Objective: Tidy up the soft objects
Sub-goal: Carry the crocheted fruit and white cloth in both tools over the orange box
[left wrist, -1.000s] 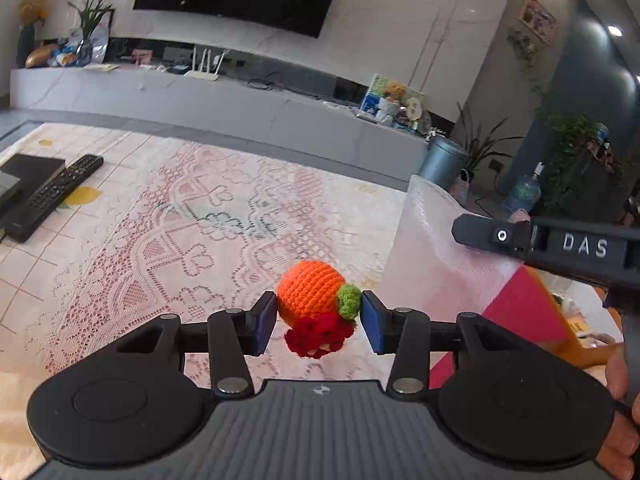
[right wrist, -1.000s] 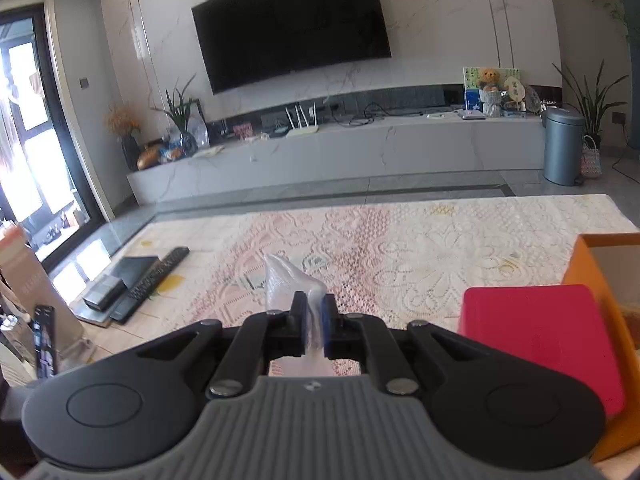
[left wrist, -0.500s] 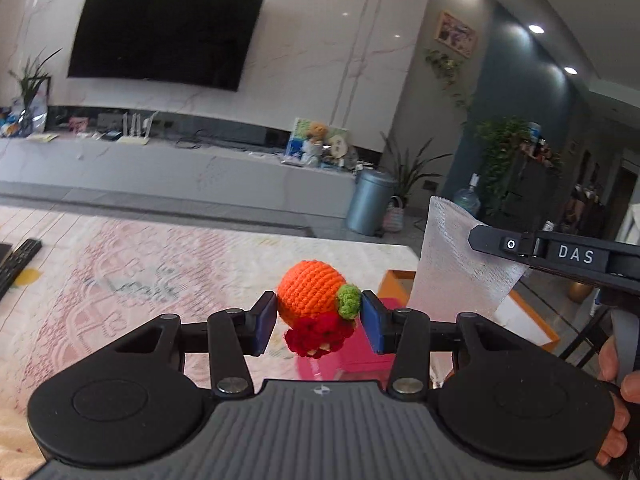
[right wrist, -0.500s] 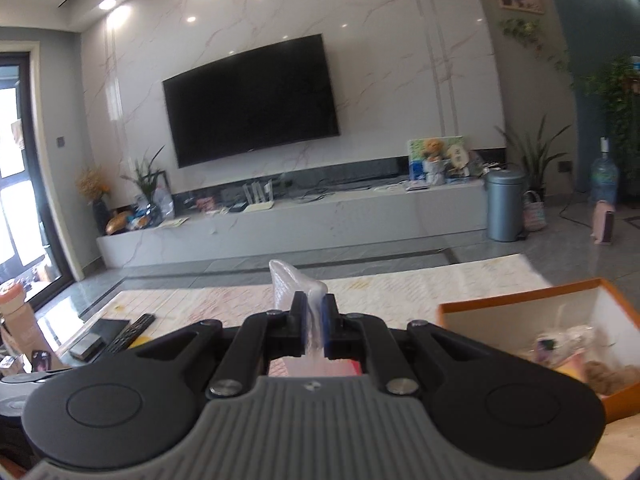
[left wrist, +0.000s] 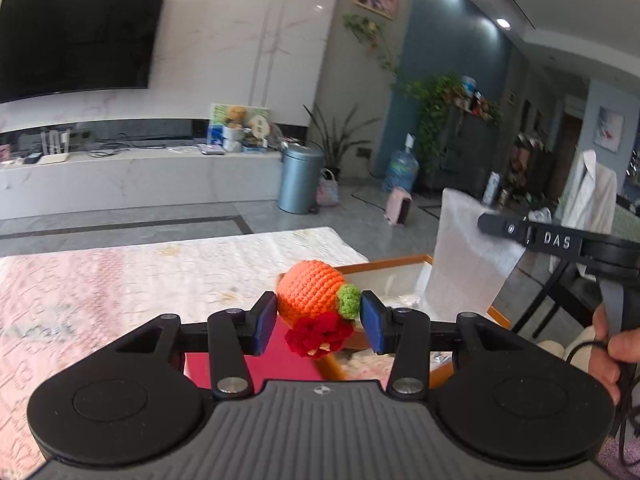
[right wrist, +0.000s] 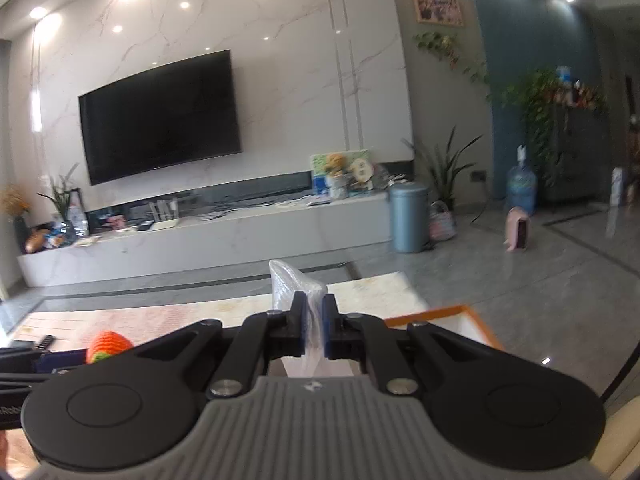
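Left wrist: left claw [left wrist: 318, 318] grips crocheted orange [left wrist: 310, 294]; right claw [right wrist: 314, 330] pinches plastic bag [right wrist: 294, 284]

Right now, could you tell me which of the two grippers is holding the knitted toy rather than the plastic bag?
The left gripper: its blue pads clamp the orange crocheted ball, while the right gripper pinches the clear plastic bag.

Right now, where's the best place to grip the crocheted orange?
Across the round orange body, from the sides as the left gripper has it: one pad on plain crochet, the other against the green tip. The red flower hangs floppy below; avoid it.
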Action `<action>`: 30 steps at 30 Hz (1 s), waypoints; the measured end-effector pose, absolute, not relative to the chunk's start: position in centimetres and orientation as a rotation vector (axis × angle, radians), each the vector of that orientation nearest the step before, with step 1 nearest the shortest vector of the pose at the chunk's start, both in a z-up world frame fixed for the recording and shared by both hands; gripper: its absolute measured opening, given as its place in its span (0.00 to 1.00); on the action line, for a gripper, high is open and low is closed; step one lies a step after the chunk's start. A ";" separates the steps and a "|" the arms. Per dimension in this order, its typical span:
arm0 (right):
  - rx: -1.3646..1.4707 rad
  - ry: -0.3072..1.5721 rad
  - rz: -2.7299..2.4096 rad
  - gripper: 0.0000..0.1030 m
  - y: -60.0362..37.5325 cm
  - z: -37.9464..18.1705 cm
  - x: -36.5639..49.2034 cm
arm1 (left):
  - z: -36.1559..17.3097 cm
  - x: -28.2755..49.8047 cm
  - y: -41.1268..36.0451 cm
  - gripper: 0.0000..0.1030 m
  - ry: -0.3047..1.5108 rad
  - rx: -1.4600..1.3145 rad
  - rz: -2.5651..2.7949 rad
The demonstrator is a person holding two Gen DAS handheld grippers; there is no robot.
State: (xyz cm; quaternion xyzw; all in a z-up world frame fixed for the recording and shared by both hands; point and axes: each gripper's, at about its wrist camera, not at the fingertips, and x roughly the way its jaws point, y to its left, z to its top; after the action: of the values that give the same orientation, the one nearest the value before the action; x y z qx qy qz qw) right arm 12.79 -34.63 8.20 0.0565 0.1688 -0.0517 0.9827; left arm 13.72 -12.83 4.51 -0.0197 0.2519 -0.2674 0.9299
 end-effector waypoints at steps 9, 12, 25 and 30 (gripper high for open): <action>0.050 0.407 -0.188 0.05 -41.5 6.2 17.2 | 2.7 17.6 -17.4 0.50 0.576 0.013 -0.614; 0.069 0.472 -0.162 0.05 -42.9 4.4 18.7 | 1.7 18.8 -18.5 0.50 0.615 0.040 -0.638; 0.120 0.762 -0.114 0.06 -45.3 -3.6 22.9 | -4.2 21.7 -24.2 0.50 0.848 0.251 -0.740; 0.116 0.843 -0.086 0.06 -45.1 -5.7 23.1 | -5.4 22.1 -25.4 0.50 0.888 0.320 -0.713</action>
State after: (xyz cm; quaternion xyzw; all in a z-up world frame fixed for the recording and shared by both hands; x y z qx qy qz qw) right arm 23.14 -45.07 -5.74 0.0564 0.4088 -0.0418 0.9099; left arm 22.08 -25.42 -5.37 0.1506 0.4184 -0.3359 0.8303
